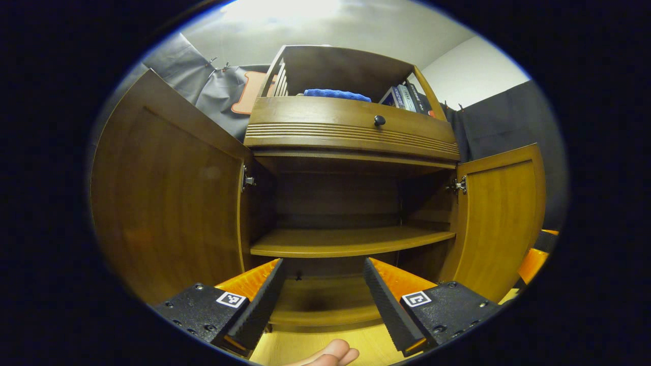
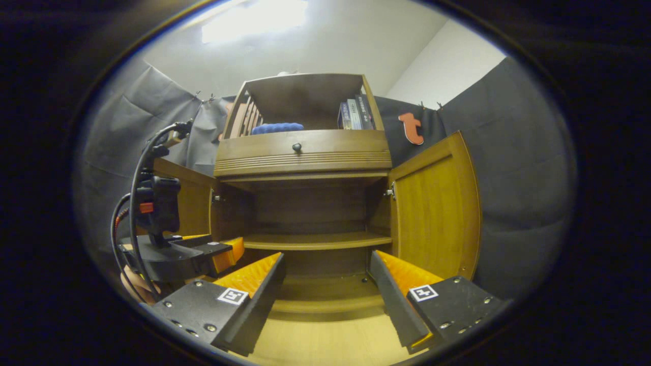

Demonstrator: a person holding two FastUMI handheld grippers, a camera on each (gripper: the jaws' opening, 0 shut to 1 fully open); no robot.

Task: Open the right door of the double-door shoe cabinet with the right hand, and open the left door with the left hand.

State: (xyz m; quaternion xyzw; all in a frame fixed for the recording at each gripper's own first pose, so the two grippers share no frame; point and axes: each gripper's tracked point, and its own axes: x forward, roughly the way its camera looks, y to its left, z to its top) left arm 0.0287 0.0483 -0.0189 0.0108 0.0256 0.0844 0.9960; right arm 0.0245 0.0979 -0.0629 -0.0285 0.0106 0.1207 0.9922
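Note:
The wooden shoe cabinet (image 1: 351, 134) stands in front with both doors swung wide. Its left door (image 1: 168, 198) hangs open on the left and its right door (image 1: 501, 218) on the right. In the right gripper view the same left door (image 2: 188, 203) and right door (image 2: 437, 208) flank the bare inner shelf (image 2: 315, 240). My left gripper (image 1: 323, 284) is open in front of the lower compartment, holding nothing. My right gripper (image 2: 325, 277) is open too, back from the cabinet, with the left gripper (image 2: 224, 254) to its left.
A drawer with a dark knob (image 1: 379, 120) sits above the doors. On top lie a blue cloth (image 1: 335, 94) and several books (image 1: 407, 97). Fingers of a hand (image 1: 330, 353) show at the bottom over the light wood floor (image 2: 325, 340). A cable (image 2: 140, 173) loops off the left gripper.

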